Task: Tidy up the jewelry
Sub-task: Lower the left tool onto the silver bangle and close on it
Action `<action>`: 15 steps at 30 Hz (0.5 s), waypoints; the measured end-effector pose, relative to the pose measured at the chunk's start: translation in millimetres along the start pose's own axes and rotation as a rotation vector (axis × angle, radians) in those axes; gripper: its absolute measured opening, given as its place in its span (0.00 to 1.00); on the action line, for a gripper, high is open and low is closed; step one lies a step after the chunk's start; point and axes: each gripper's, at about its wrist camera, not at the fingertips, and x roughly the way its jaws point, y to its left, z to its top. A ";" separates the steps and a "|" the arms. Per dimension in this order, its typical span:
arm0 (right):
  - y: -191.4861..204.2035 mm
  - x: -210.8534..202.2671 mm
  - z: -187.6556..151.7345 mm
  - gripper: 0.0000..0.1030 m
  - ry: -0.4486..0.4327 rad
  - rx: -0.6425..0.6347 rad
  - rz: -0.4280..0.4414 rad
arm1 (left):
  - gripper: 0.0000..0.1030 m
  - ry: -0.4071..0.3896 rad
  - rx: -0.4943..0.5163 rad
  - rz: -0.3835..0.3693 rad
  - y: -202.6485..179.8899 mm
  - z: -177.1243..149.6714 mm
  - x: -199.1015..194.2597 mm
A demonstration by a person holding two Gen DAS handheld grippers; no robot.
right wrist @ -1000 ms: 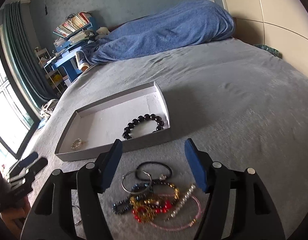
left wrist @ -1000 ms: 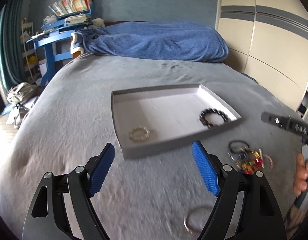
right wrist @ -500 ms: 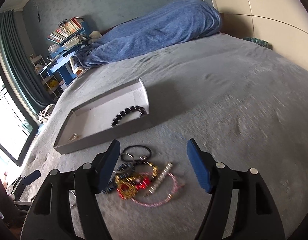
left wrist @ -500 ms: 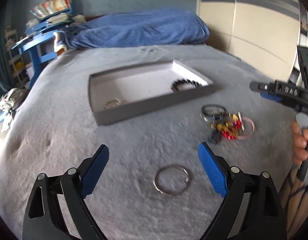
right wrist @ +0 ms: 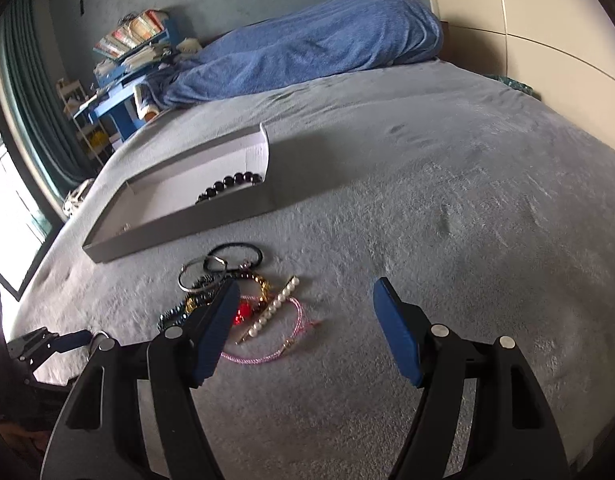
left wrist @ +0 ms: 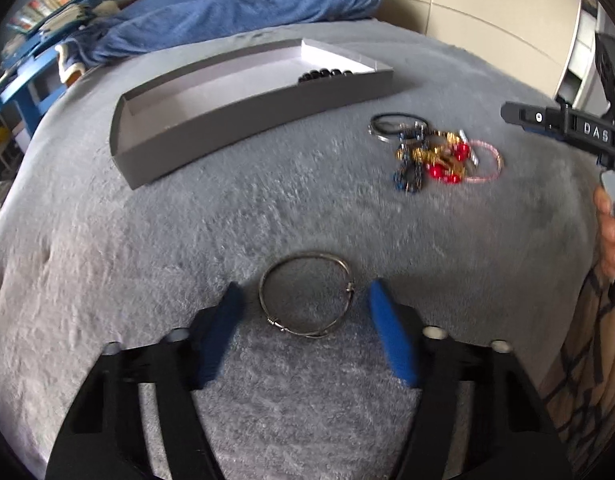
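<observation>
The left gripper (left wrist: 303,300) points down at the grey blanket (left wrist: 267,208). Its blue jaws are closing, and a silver bangle (left wrist: 307,294) lies flat between them. The pads are not touching it; there is a small gap on each side.

The right gripper (right wrist: 307,312) is held over the same blanket with its jaws wide apart and nothing between them. Its left pad sits in front of a little pile of jewelry (right wrist: 235,292) (a pearl bar clip, a pink cord bracelet, red beads, a black hair tie and a silver ring all mixed up).

Farther back lies a flat grey tray (left wrist: 243,120) with white inside. A black bead bracelet (right wrist: 231,186) rests in its right end.

Far away, a blue quilt (right wrist: 307,48) is bunched up at the head of the bed, beside a blue shelf with books (right wrist: 131,40).

A hand (left wrist: 611,232) shows at the right edge of the left view.
</observation>
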 end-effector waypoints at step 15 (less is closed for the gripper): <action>58.2 22.6 5.4 0.67 0.057 -0.112 0.074 | 0.48 -0.067 -0.078 0.008 16.4 6.5 -9.1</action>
